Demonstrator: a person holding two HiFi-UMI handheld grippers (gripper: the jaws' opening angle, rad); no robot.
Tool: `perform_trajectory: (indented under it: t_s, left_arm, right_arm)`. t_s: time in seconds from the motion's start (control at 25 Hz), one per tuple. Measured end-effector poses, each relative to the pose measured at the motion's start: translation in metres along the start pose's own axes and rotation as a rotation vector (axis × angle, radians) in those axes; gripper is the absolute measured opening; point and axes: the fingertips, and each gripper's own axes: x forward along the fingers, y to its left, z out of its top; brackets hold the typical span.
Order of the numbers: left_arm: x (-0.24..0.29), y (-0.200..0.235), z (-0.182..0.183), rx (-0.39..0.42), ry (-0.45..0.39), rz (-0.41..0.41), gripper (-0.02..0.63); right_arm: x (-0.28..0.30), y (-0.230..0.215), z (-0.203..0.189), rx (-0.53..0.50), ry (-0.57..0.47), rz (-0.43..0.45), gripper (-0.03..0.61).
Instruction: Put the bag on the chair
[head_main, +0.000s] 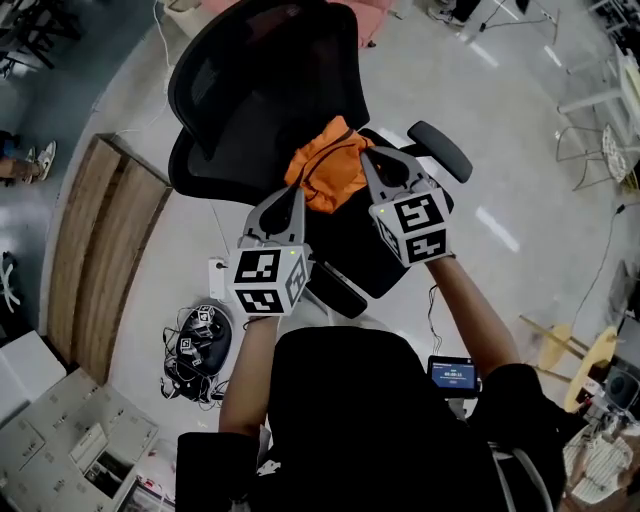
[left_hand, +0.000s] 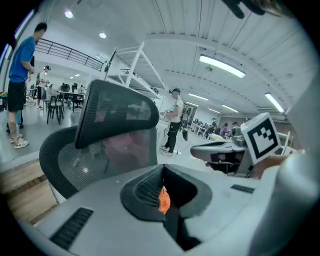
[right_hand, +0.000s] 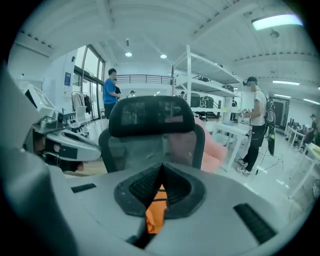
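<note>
An orange bag (head_main: 330, 165) hangs between my two grippers, above the seat of a black mesh office chair (head_main: 250, 80). The left gripper (head_main: 298, 192) is shut on the bag's near left side. At the bag's right edge the right gripper (head_main: 368, 156) is shut on it too. In the left gripper view, a sliver of the orange bag (left_hand: 164, 201) shows between the closed jaws, with the chair back (left_hand: 115, 135) ahead. In the right gripper view, a fold of the bag (right_hand: 156, 212) is pinched in the closed jaws, and the chair back (right_hand: 150, 130) faces me.
The chair's right armrest (head_main: 440, 150) juts out beside the right gripper. A wooden platform (head_main: 100, 250) lies on the floor at left, with a tangle of cables (head_main: 200, 340) near my feet. People stand farther off, and a pink seat (right_hand: 215, 150) sits behind the chair.
</note>
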Motion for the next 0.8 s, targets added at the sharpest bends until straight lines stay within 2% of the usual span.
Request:
perform_trajectory:
  t_s: [0.2, 0.4, 0.8]
  left_arm:
    - [-0.020, -0.019, 0.030, 0.043, -0.070, -0.006, 0.011]
    - [-0.046, -0.037, 0.061, 0.036, -0.151, -0.036, 0.011]
    - [-0.101, -0.081, 0.117, 0.130, -0.308, -0.054, 0.011]
  right_arm:
    - [-0.040, 0.006, 0.033, 0.029, -0.096, -0.002, 0.002]
    - [-0.072, 0.014, 0.063, 0.020, -0.185, -0.006, 0.002]
    - [-0.135, 0.028, 0.110, 0.031, -0.333, 0.004, 0.002]
